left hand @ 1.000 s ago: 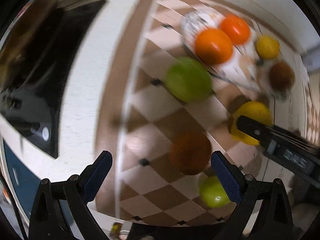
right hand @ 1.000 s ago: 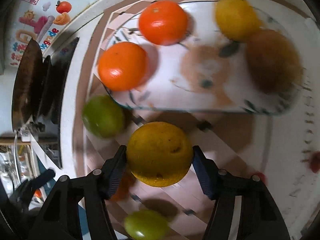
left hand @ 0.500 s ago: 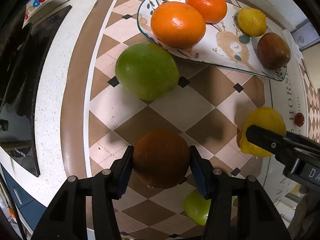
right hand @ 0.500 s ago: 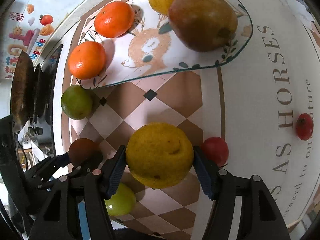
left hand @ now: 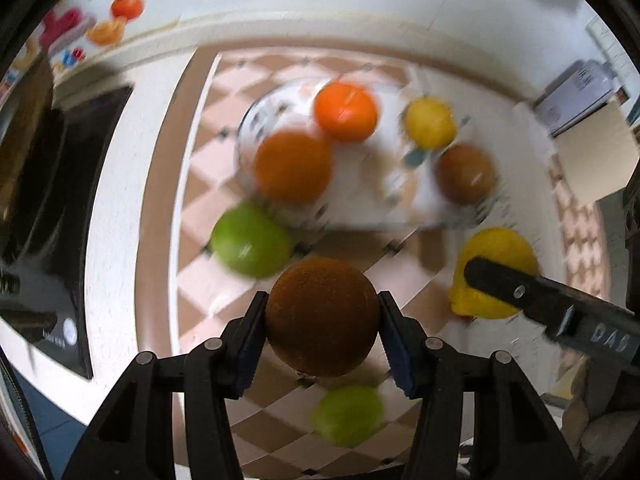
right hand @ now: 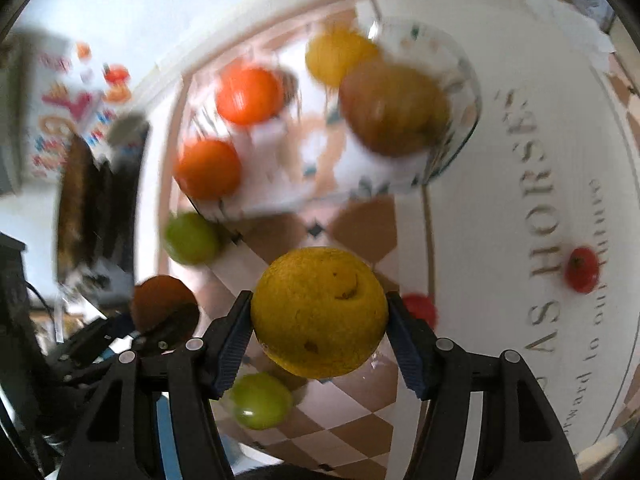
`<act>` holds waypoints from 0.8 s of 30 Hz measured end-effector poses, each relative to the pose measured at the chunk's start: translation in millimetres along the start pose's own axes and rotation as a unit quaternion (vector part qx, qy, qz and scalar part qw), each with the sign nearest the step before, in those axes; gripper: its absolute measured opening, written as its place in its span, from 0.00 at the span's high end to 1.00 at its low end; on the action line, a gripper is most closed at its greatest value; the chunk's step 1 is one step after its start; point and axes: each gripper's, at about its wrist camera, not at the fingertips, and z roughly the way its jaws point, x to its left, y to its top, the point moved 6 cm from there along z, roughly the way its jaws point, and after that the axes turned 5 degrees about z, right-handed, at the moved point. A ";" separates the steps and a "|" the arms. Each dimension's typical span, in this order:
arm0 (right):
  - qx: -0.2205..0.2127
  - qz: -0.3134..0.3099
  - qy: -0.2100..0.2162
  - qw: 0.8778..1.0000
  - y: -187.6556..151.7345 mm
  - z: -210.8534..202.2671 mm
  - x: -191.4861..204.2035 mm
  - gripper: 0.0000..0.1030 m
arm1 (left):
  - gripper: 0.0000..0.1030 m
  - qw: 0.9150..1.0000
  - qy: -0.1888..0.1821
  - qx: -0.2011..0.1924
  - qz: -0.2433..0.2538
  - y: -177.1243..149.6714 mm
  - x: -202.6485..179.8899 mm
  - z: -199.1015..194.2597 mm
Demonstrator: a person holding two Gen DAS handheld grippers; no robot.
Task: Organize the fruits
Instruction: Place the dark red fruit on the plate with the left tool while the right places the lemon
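My left gripper (left hand: 322, 320) is shut on a round brown fruit (left hand: 322, 316), held above the checkered cloth; it also shows in the right wrist view (right hand: 164, 304). My right gripper (right hand: 320, 316) is shut on a yellow fruit (right hand: 320, 312), which shows at right in the left wrist view (left hand: 494, 272). The patterned plate (left hand: 384, 196) ahead holds two oranges (left hand: 292, 166), a small lemon (left hand: 430, 122) and a brown fruit (left hand: 464, 174). A big green fruit (left hand: 250, 240) lies by the plate's near left edge. A small green fruit (left hand: 348, 414) lies below my left gripper.
Two small red tomatoes (right hand: 582, 270) (right hand: 420, 308) lie on the lettered white part of the cloth at right. A dark stovetop (left hand: 48, 208) lies left of the cloth. A wall with fruit stickers (left hand: 108, 20) stands behind.
Both grippers have lifted with their fruits; the plate now looks farther away. The left gripper closed on the brown fruit during the last second.
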 end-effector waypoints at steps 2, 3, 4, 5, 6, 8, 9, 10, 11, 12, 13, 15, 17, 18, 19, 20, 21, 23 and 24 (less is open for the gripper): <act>-0.027 0.005 0.011 1.000 19.3 -25.9 -2.7 0.35 | 0.51 1.000 -0.010 -0.011 0.008 20.4 -10.7 -4.8; -0.040 0.008 0.013 0.999 31.7 -36.4 -4.4 0.35 | 0.51 1.000 -0.015 -0.015 0.011 33.0 -16.6 -4.1; -0.052 0.008 0.010 0.999 46.2 -45.5 -7.0 0.35 | 0.51 1.000 -0.018 -0.017 0.014 42.9 -23.5 -2.7; -0.063 0.009 0.004 0.998 61.1 -51.7 -10.1 0.35 | 0.51 0.999 -0.021 -0.019 0.018 56.5 -29.6 1.8; -0.071 0.010 -0.001 0.997 73.3 -55.3 -12.7 0.35 | 0.51 0.999 -0.020 -0.018 0.022 69.5 -35.3 7.1; -0.079 0.011 -0.020 0.997 102.1 -52.9 -18.0 0.35 | 0.51 0.999 -0.015 -0.015 0.027 88.9 -42.5 17.3; -0.079 0.009 -0.031 0.996 115.2 -49.0 -20.9 0.35 | 0.51 0.999 -0.013 -0.010 0.029 96.0 -44.6 24.1; -0.077 0.005 -0.044 0.996 129.0 -42.8 -23.3 0.35 | 0.51 1.000 -0.013 -0.002 0.029 101.4 -45.9 31.6; -0.076 0.000 -0.057 0.995 137.6 -37.5 -23.7 0.35 | 0.51 1.000 -0.014 0.007 0.025 105.7 -46.3 39.8; -0.075 -0.008 -0.072 0.995 145.7 -31.6 -24.5 0.35 | 0.51 0.999 -0.013 0.016 0.024 109.6 -46.7 47.4; -0.073 -0.016 -0.084 0.994 154.4 -24.0 -26.3 0.35 | 0.51 0.999 -0.012 0.022 0.025 112.3 -47.0 53.4; -0.064 -0.021 -0.093 0.993 163.6 -12.6 -25.3 0.35 | 0.50 0.999 -0.005 0.031 0.023 115.7 -47.0 63.9; -0.058 -0.025 -0.098 0.993 167.2 -7.3 -32.5 0.35 | 0.50 0.999 -0.001 0.039 0.021 117.0 -46.6 71.7; -0.052 -0.027 -0.101 0.993 168.8 -2.9 -33.3 0.35 | 0.50 0.999 0.002 0.044 0.019 117.7 -45.6 75.8; -0.048 -0.026 -0.100 0.993 169.3 -1.0 -36.3 0.35 | 0.50 0.999 0.005 0.048 0.017 117.6 -44.6 78.8; -0.044 -0.026 -0.100 0.994 168.0 2.1 -36.4 0.35 | 0.50 0.998 0.008 0.053 0.015 116.7 -43.7 81.5; -0.037 -0.025 -0.100 0.994 167.8 5.3 -37.4 0.35 | 0.50 0.998 0.010 0.055 0.013 116.7 -43.0 83.8; -0.029 -0.026 -0.098 0.994 166.1 9.9 -38.9 0.35 | 0.50 0.998 0.015 0.066 0.007 115.4 -41.5 88.7; -0.023 -0.025 -0.096 0.995 165.7 13.3 -39.5 0.35 | 0.50 0.997 0.013 0.070 0.003 114.9 -40.5 90.5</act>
